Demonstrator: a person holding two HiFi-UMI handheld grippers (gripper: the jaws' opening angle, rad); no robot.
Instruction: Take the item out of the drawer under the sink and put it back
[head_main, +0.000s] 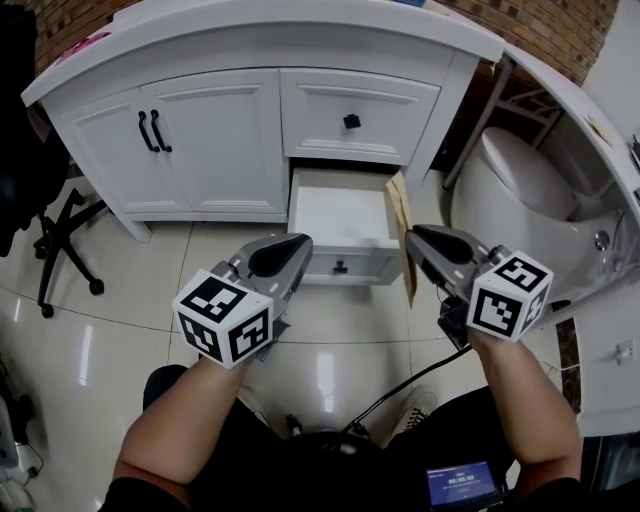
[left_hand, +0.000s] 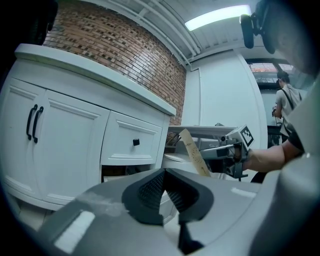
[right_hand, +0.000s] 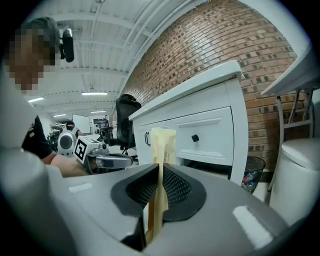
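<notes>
The tan envelope is out of the drawer, held on edge just beside the right wall of the open drawer, its long side running from near the cabinet front down past the drawer's face. The right gripper has it pinched – in the right gripper view the envelope stands upright between the two dark ribbed pads, which press on it from both sides, its top rising above the jaws. The left gripper hovers above the drawer's front left corner, and its own view shows the jaws closed tip to tip with nothing between them. The drawer's white inside looks bare. It belongs to a white vanity cabinet with two doors to the left and a shut upper drawer above. A white toilet stands to the right, on the glossy tiled floor.
</notes>
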